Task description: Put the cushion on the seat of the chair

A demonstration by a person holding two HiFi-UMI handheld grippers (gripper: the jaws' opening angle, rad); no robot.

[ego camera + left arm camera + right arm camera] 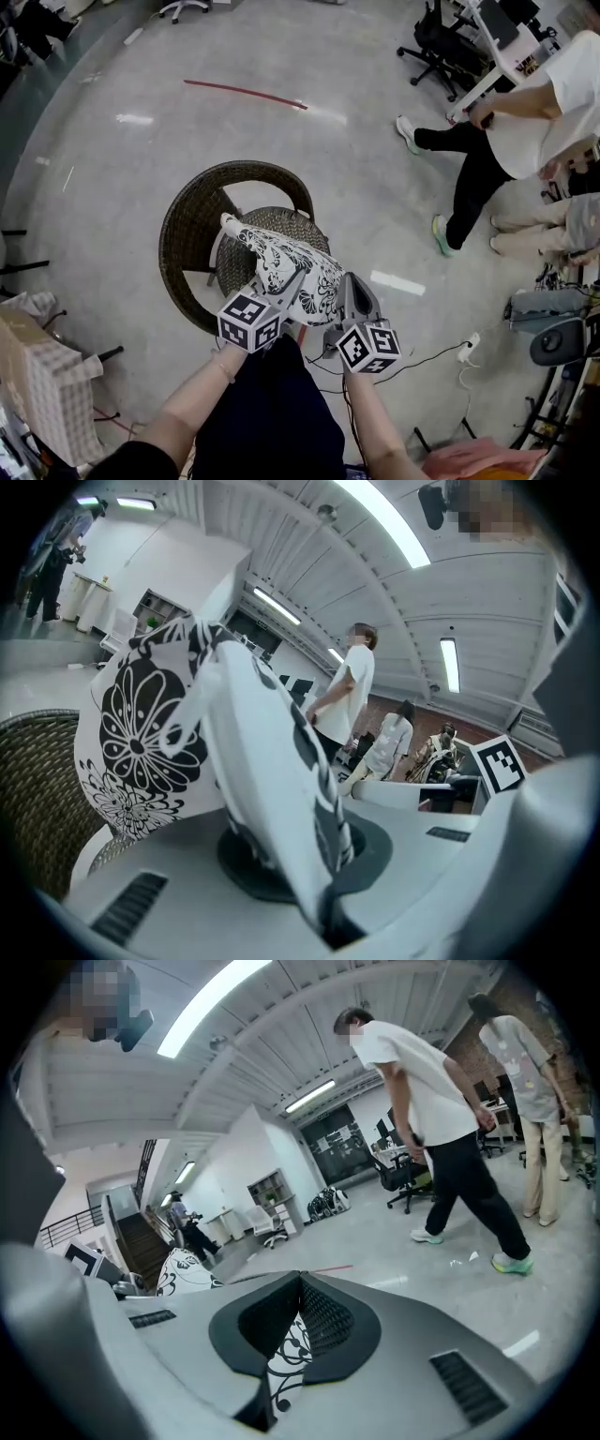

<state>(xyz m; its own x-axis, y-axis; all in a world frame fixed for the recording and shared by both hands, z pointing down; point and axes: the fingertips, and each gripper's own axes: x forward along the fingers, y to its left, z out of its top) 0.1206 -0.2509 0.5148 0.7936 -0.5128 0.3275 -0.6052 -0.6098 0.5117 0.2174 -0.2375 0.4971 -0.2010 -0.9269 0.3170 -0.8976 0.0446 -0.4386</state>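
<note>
While cushion (281, 262) hangs over chair (185, 230) seat — left gripper (291, 286) clamps its edge | right gripper (345, 287) likewise

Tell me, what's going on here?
A person holds a white cushion with black flower print in two grippers, the left gripper and right gripper each with jaws shut on its fabric. It hangs over the round dark wicker chair, not yet set on the seat.

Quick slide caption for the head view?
Left gripper and right gripper hold the floral cushion over the wicker chair.
</note>
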